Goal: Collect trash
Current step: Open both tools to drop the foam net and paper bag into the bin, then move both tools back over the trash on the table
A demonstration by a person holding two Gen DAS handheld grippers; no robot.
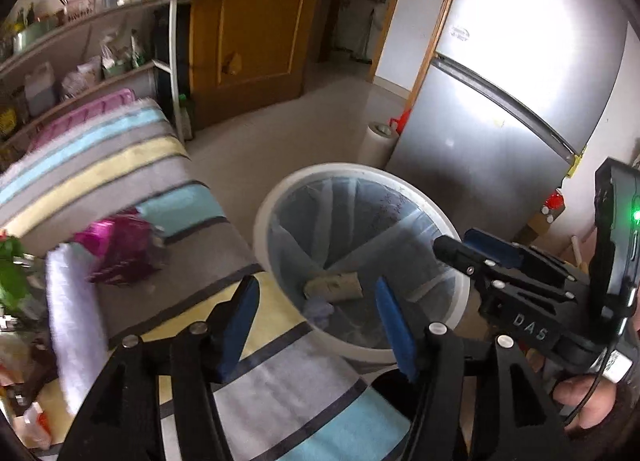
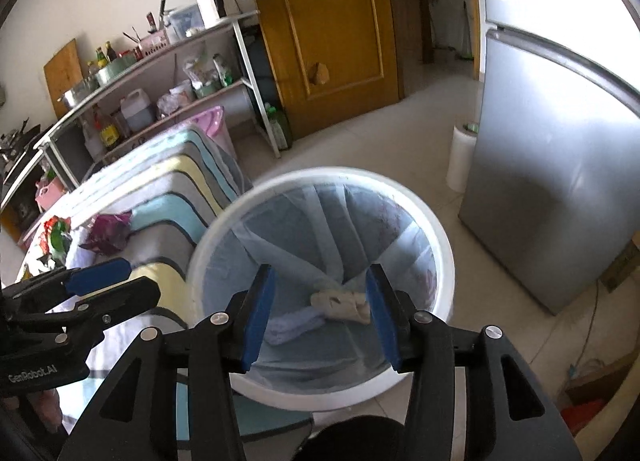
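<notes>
A white trash bin (image 2: 440,257) with a pale liner stands on the floor beside the table; it also shows in the left wrist view (image 1: 268,217). A crumpled beige wrapper (image 2: 342,303) and a pale blue tissue (image 2: 292,325) lie at its bottom. My right gripper (image 2: 322,317) is open and empty above the bin. My left gripper (image 1: 316,325) is open and empty over the table edge next to the bin. A magenta wrapper (image 1: 120,249) lies on the striped table cloth (image 1: 120,165), also seen in the right wrist view (image 2: 108,233).
A silver fridge (image 2: 560,181) stands right of the bin with a paper roll (image 2: 462,157) beside it. Shelves with bottles and pots (image 2: 140,101) line the far wall. A white towel (image 1: 72,321) and green leaves (image 1: 12,269) lie on the table's left.
</notes>
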